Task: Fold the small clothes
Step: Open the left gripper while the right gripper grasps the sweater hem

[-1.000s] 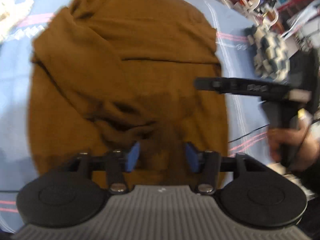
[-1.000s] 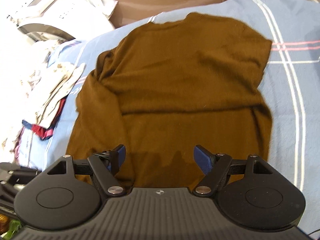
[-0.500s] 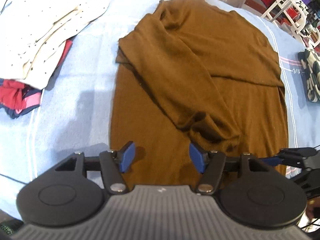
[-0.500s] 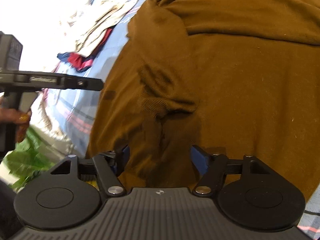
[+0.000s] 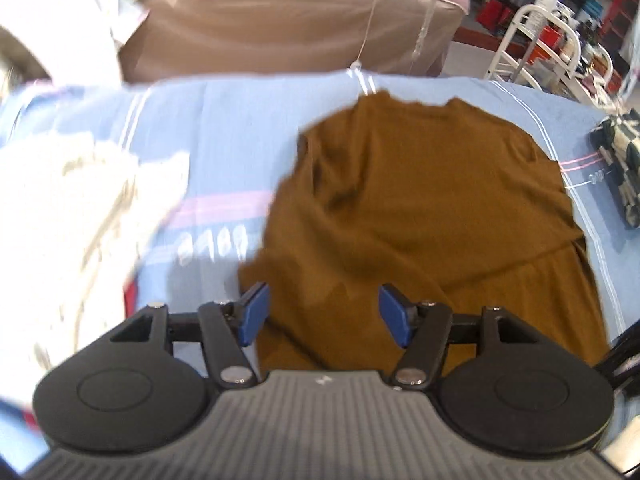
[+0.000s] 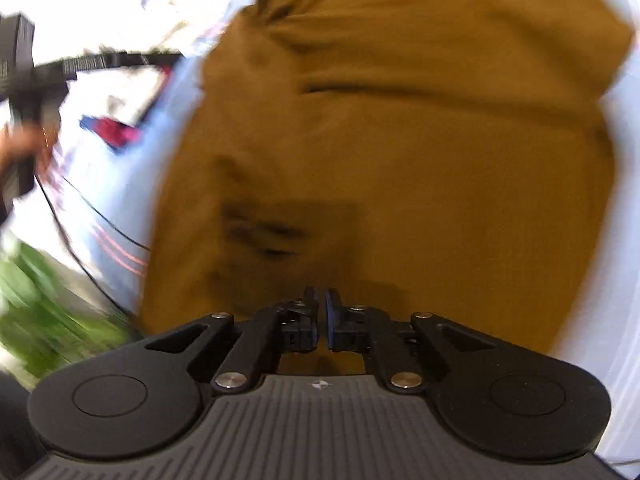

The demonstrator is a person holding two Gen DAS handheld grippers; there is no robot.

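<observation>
Bed sheet (image 5: 224, 128), pale blue with pink and white stripes, is the work surface. Behind it are something draped in brown cloth (image 5: 280, 28) and a white rack (image 5: 536, 40).

Left wrist view:
- Brown sweater (image 5: 420, 208) lies flat mid-bed with the neck at the far end. Both sleeves are already folded in across the body, so I read this as set-up for the hem-to-neck fold.
- My left gripper (image 5: 320, 312) hovers over the sweater's near left edge. Jaws are apart with nothing between the pads, and the cloth lies below them, not touched. My guess is that it is lining up on that corner so both near corners lift together.
- White clothes pile (image 5: 80, 208) is off to the left, well apart from the sweater. Checkered item (image 5: 624, 168) is at the right edge. Probably both are parked out of the fold area.
- Writing: a row of small white glyphs (image 5: 212, 246) is printed on the sheet by the pink stripe, too blurred to read. I see no brand or label on the sweater.

Right wrist view (heavy blur):
- My right gripper (image 6: 322, 312) is low at the sweater's near hem. Jaws have just been closing and now stand together, with only a slit left.
- I can't tell whether hem cloth is pinched in that slit. Placement suggests that is the intent.
- Left hand (image 6: 18, 148) shows at the left edge, holding the other gripper over the bed, with a thin cable (image 6: 100, 220) trailing under it.
- Red-and-blue garment (image 6: 116, 132) lies beside the sweater's left edge, not touching it.
- No legible text here. The small mark on the gripper body is unreadable.
</observation>
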